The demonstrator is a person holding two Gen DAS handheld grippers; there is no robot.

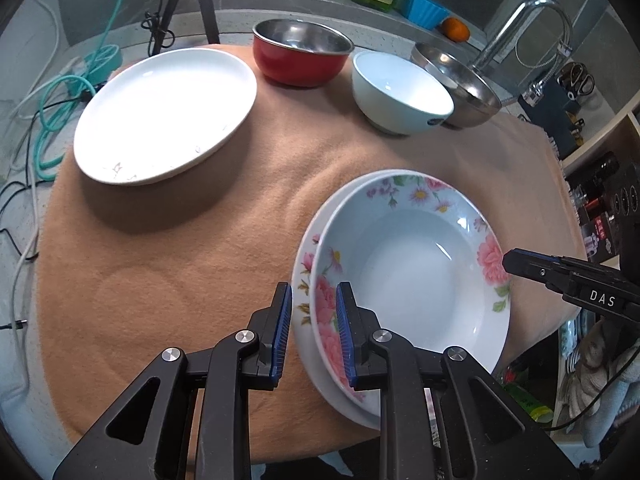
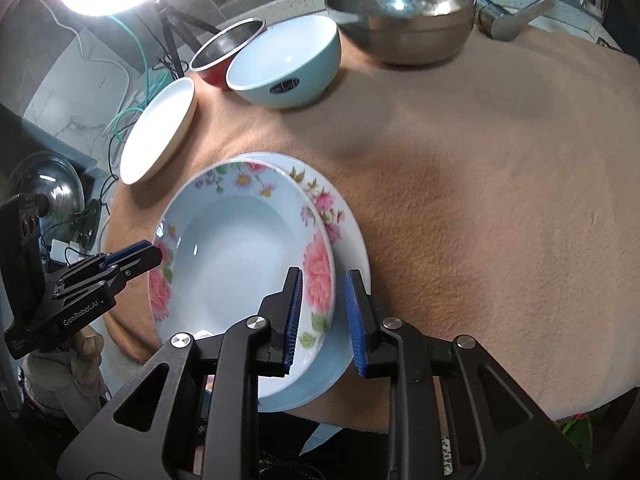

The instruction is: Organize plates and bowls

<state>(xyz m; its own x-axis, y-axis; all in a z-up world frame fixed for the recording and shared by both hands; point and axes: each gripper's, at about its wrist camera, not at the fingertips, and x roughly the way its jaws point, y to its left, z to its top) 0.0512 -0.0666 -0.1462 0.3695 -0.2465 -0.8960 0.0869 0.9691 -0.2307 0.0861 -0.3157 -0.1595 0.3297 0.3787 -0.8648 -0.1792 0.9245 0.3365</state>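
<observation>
Two stacked flower-rimmed deep plates [image 1: 412,280] sit at the near edge of the tan-clothed round worktop [image 1: 180,248]. The left gripper [image 1: 312,332] and right gripper [image 2: 322,316] straddle opposite rims, jaws open. Bare cloth lies between them and the plain white plate [image 1: 166,114].

The right hand-held gripper [image 1: 505,261], seen beside the flowered plate [image 1: 412,280], carries white letters "DAS". The left hand-held gripper [image 2: 158,254], at that plate's other side, reads "GenRobot.AI".
</observation>
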